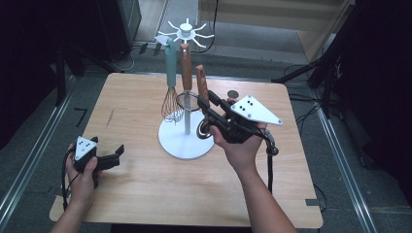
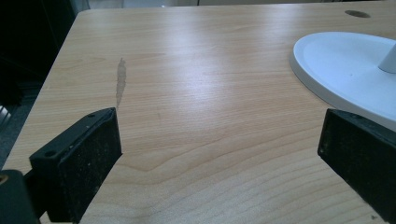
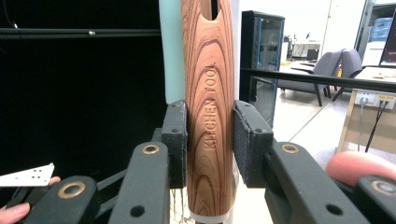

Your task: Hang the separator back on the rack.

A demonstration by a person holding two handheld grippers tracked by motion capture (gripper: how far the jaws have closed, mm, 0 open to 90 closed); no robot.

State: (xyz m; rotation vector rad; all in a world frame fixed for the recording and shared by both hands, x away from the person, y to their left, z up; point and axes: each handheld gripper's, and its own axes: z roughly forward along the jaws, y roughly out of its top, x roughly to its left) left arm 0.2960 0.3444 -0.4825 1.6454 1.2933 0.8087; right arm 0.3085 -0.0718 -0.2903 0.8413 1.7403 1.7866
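Observation:
A white utensil stand rises from a round base at the table's middle. From its hooks hang a teal-handled whisk and a wood-handled strainer. My right gripper is shut on a third utensil's wooden handle, held upright just right of the pole. In the right gripper view both pads press the handle, which is stamped "KITCHEN TOOL", inside the right gripper; the teal handle stands behind. My left gripper rests open at the table's left; nothing lies between the jaws of the left gripper.
The stand's base lies ahead and right of the left gripper. A small round hole sits in the wooden table behind the right hand. A grey streak marks the tabletop on the left. Dark floor and cables surround the table.

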